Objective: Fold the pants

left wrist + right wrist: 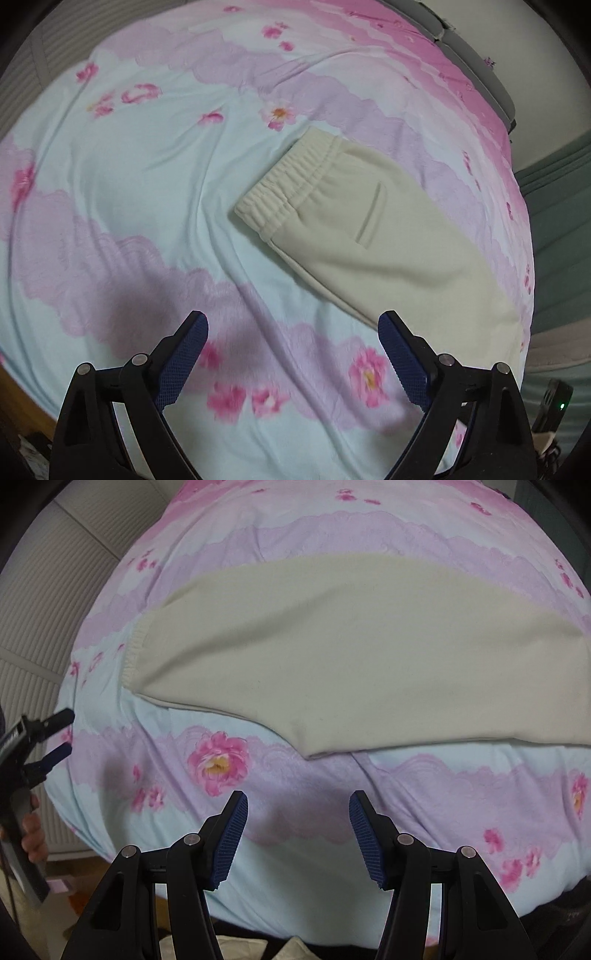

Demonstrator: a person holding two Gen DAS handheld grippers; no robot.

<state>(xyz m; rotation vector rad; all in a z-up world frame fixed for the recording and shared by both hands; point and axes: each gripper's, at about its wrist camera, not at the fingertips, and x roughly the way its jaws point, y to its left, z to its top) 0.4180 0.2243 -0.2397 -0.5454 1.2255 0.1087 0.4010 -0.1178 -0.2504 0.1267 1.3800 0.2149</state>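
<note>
Cream pants (373,225) lie flat on a pink and pale-blue floral bedsheet (129,184). Their elastic waistband (280,184) and a slit pocket face me in the left wrist view. My left gripper (293,321) hangs open over the bare sheet, its right fingertip (391,332) close to the pants' near edge, nothing between the jaws. In the right wrist view the pants (332,657) stretch across the bed, with a ribbed cuff (135,653) at the left. My right gripper (298,799) is open above the sheet just in front of the pants' near edge. The left gripper (64,734) shows at the left edge, in a hand (33,830).
The bed's edge curves down at the bottom of both views. A ribbed pale panel (44,609) stands to the left of the bed. Grey furniture (480,70) and green fabric (554,192) lie beyond the right side. A black device with a green light (557,402) sits low right.
</note>
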